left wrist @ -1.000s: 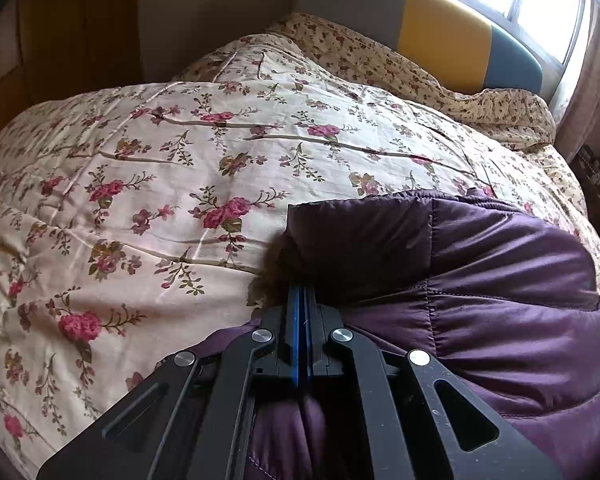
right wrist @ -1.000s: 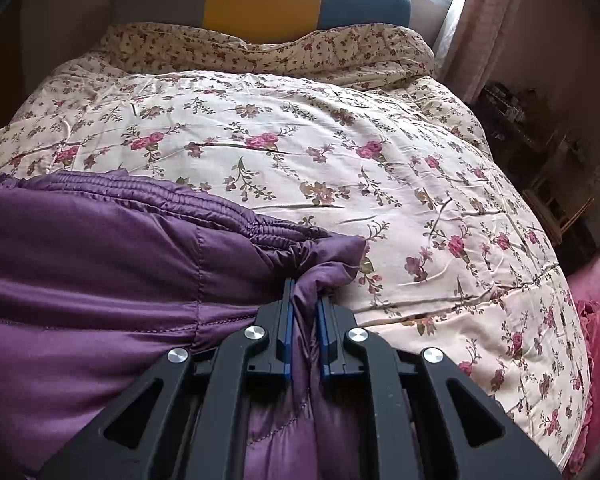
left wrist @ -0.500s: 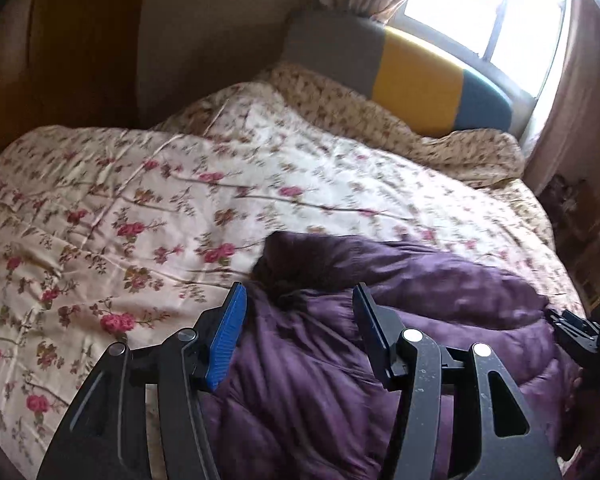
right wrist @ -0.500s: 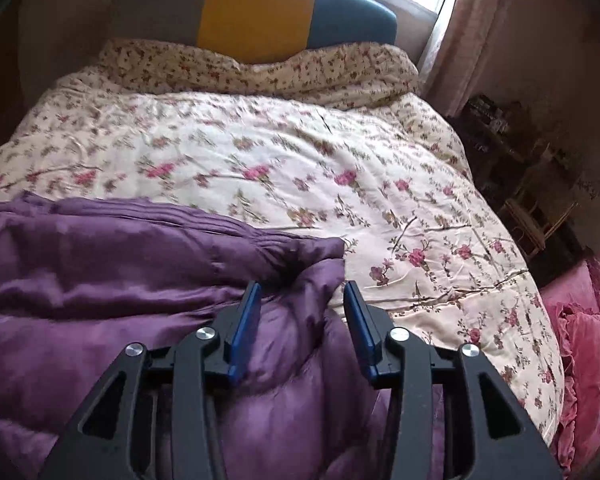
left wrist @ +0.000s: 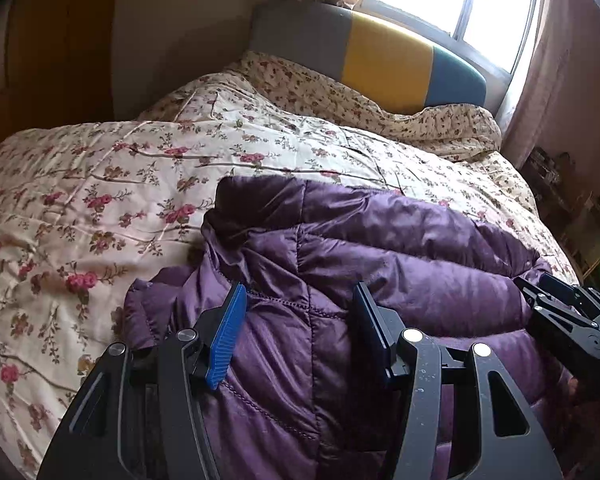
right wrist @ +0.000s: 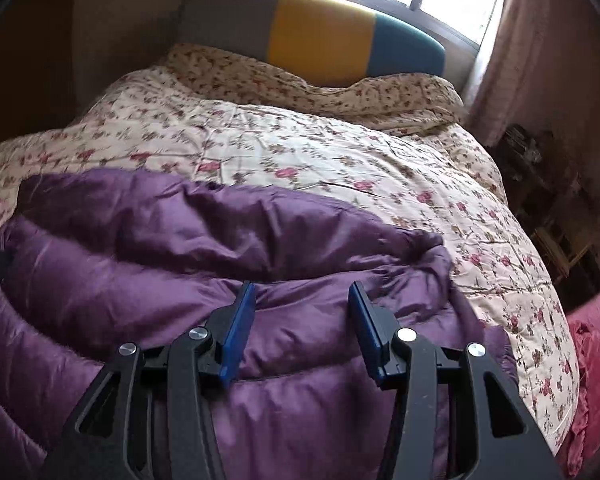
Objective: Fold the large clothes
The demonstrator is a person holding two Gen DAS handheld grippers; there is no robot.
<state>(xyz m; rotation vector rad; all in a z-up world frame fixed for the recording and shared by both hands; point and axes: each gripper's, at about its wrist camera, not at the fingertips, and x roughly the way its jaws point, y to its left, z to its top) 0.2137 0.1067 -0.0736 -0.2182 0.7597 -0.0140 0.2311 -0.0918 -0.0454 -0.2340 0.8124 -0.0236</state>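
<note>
Now the purple puffer jacket [left wrist: 380, 264] lies bunched at the near end of the bed's floral quilt [left wrist: 100, 200]. Both the left gripper [left wrist: 298, 328] and the right gripper [right wrist: 300, 320] have just been opening; their jaws stand apart above the jacket, gripping nothing.

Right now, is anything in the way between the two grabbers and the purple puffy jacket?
Nothing visible. The left gripper and right gripper, jaws just opened, hang open right over the purple puffer jacket lying on the floral quilt.
</note>
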